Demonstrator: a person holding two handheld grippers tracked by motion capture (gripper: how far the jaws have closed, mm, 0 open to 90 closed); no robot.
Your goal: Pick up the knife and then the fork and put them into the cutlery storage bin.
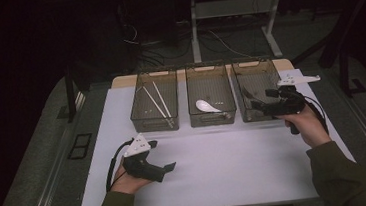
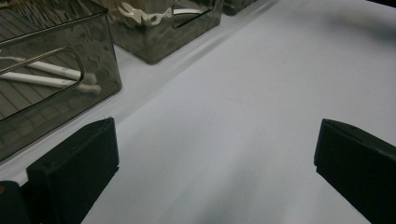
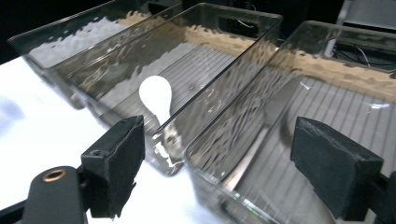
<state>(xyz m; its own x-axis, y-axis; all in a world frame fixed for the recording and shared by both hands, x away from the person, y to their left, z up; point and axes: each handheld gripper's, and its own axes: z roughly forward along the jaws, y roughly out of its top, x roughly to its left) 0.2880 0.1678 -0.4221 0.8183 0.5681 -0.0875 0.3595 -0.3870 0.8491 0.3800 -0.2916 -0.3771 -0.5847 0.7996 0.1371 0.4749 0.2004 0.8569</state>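
Three smoky clear bins stand in a row at the back of the white table [image 1: 226, 164]. The left bin [image 1: 136, 109] holds white chopsticks [image 1: 158, 104] [image 2: 46, 74]. A white spoon [image 1: 206, 106] [image 3: 156, 95] lies in the middle bin [image 1: 212, 119] [image 3: 243, 9]. My right gripper [image 1: 263, 101] [image 3: 233, 163] hovers at the front of the right bin [image 1: 255, 66] [image 3: 303, 25], open, with nothing between its jaws. Low over the table at the front left, my left gripper [image 1: 162, 155] [image 2: 215, 163] is wide open and empty.
A slim greyish item [image 3: 261, 140] lies on the right bin's ribbed floor; I cannot tell what it is. Beyond the bins the floor is dark, with desk legs [image 1: 194, 26] and cables [image 1: 141, 46]. Bare white surface stretches between the two hands.
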